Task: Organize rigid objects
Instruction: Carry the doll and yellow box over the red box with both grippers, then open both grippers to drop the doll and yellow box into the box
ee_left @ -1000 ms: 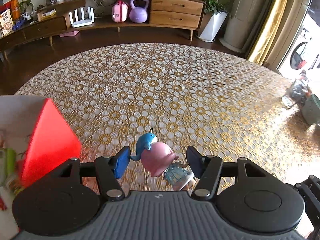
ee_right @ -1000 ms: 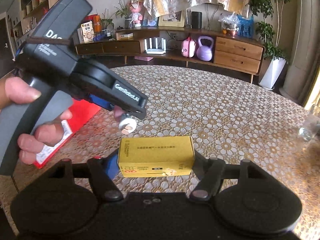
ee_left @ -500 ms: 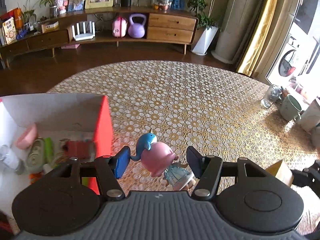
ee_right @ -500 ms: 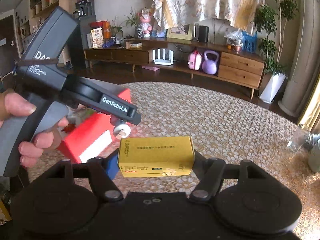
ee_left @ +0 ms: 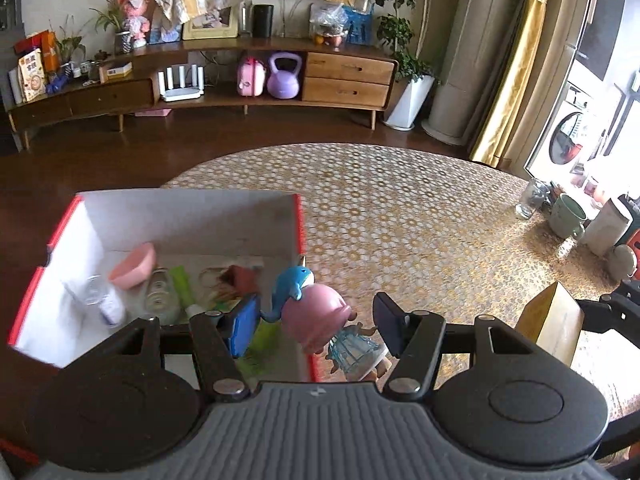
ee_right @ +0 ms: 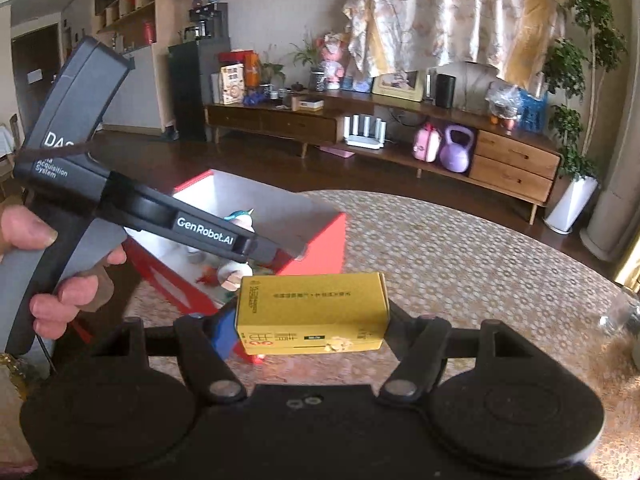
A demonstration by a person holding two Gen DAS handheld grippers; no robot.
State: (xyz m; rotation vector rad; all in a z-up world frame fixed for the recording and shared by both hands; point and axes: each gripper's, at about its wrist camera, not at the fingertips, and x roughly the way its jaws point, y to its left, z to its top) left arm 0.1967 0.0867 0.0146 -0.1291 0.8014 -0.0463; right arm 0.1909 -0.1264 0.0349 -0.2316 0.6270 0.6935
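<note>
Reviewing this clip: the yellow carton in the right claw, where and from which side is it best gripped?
As held now: the right claw spans the yellow carton lengthwise, one finger on each short end, approaching from its long side. Those flat, parallel ends probably seat the pads squarely, and the carton sits level.

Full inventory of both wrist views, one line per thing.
figurine: 1, pink hat, blue whale on top, between the left gripper's fingers, at the box's right wall
yellow carton: 1, yellow, clamped in the right gripper
storage box: 1, red outside, white inside, on the table's left
box contents: several; pink bowl, green tube, others blurred
table: 1, gold floral cloth
green mug: 1, table's right edge
glass: 1, clear, beside the mug
left gripper: 1, black
right gripper: 1, black
</note>
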